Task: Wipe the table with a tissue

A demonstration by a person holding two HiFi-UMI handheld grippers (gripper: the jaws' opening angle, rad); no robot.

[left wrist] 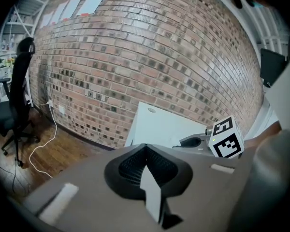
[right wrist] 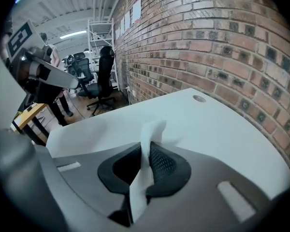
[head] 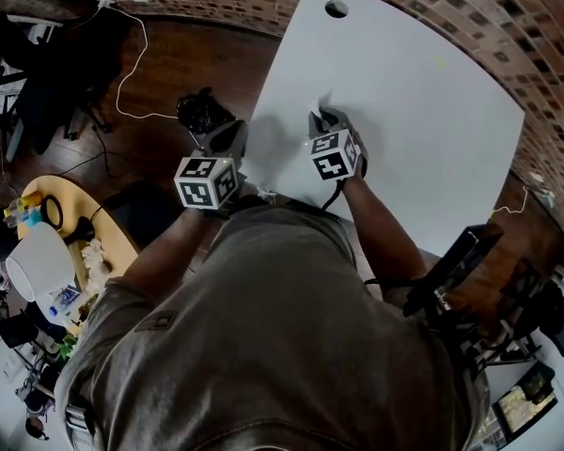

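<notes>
A white tissue [right wrist: 152, 129] sticks up from between the jaws of my right gripper [right wrist: 147, 146], which is shut on it. In the head view the right gripper [head: 325, 116] rests low over the near left part of the white table [head: 414, 111], with the tissue [head: 320, 103] against the tabletop. My left gripper [left wrist: 145, 151] is shut and points at the brick wall. In the head view the left gripper [head: 222, 132] hangs over the floor just off the table's left edge. The left gripper view shows the table [left wrist: 154, 124] and the right gripper [left wrist: 194, 141] to its right.
A brick wall [left wrist: 150, 52] runs behind the table. The table has a cable hole [head: 336, 8] at its far end. A white cable [head: 132, 73] lies on the wooden floor, and a black office chair [left wrist: 19, 81] stands on the left. A cluttered yellow round table [head: 75, 216] is at the near left.
</notes>
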